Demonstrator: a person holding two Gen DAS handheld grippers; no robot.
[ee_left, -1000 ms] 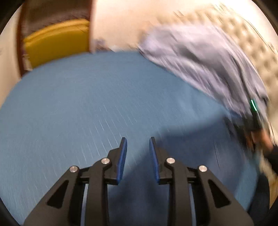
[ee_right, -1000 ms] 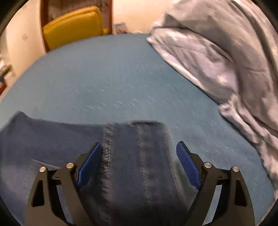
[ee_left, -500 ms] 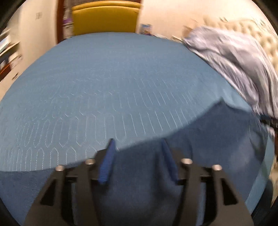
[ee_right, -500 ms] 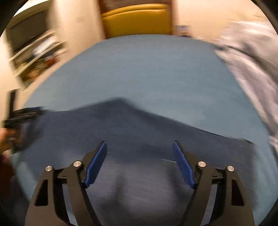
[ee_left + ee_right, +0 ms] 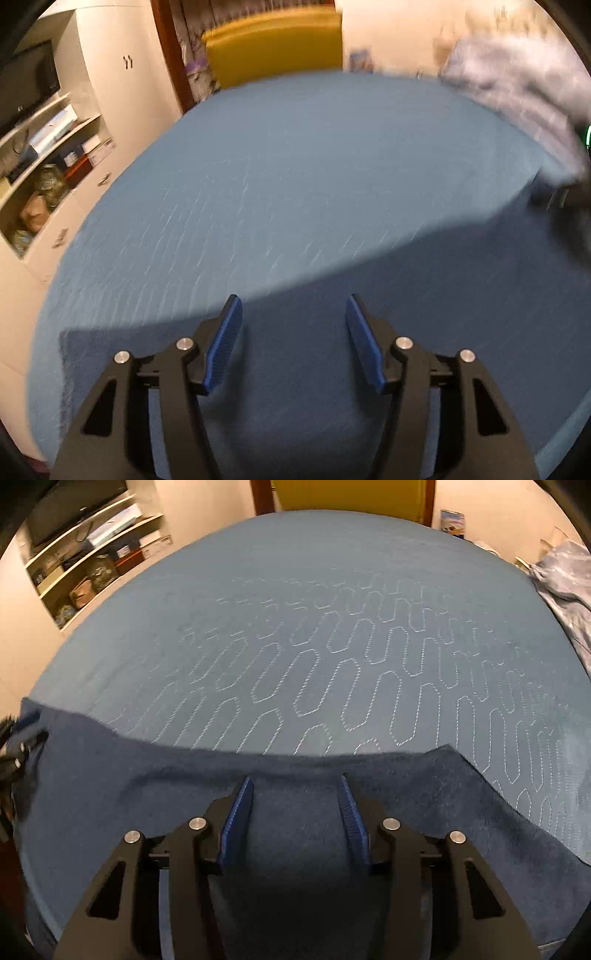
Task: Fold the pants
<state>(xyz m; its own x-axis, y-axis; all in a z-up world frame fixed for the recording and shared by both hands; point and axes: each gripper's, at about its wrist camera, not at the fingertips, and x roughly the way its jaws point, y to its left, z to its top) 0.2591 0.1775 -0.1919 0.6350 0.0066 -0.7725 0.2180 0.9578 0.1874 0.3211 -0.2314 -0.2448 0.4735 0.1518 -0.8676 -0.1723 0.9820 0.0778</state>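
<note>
Dark blue pants lie spread along the near edge of a blue quilted bed cover. My left gripper hovers open over the pants, its blue pads wide apart, with the cloth's far edge just past its tips. In the right wrist view the pants run from the left rim to a corner at the right. My right gripper is open above them, cloth lying between its fingers. The other gripper shows blurred at the far right of the left wrist view.
Crumpled grey-lilac bedding lies on the bed's far right, also seen in the right wrist view. A yellow chair stands beyond the bed. Wall shelves with clutter are at the left. The bed cover stretches beyond the pants.
Both views swung left, away from the bedding. The left gripper's fingers spread wider and now sit over the pants. The right gripper's fingers came somewhat closer together. The pants now lie flatter.
</note>
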